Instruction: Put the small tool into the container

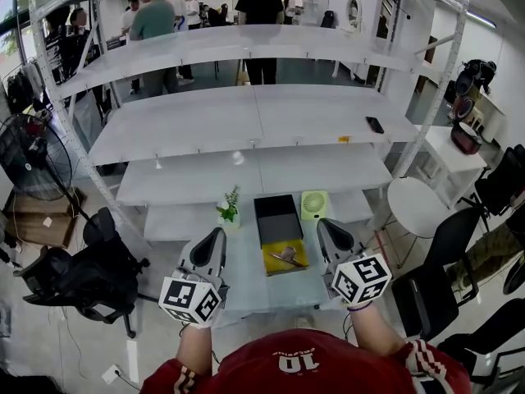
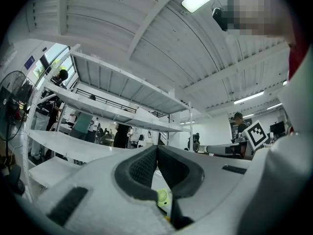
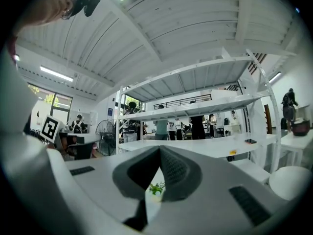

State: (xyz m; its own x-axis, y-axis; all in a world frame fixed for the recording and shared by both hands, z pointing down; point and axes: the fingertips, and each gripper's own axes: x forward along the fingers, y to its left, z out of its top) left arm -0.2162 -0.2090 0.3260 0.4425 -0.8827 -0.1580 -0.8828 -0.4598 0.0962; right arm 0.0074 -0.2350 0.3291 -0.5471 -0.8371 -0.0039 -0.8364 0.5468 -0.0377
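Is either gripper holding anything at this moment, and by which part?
Nothing is held. The left gripper and right gripper are both shut and empty; the small tool lies on the yellow mat.

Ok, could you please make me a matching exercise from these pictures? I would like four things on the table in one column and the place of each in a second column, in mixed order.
Things
1. small tool
2. black container
3. small potted plant
4. light green square object

Places
A. left of the black container
B. lying on the yellow pad
C. right of the black container
D. just beyond the yellow pad, farther from the person, open at the top

Pairs: 1-B, 2-D, 3-A, 4-C
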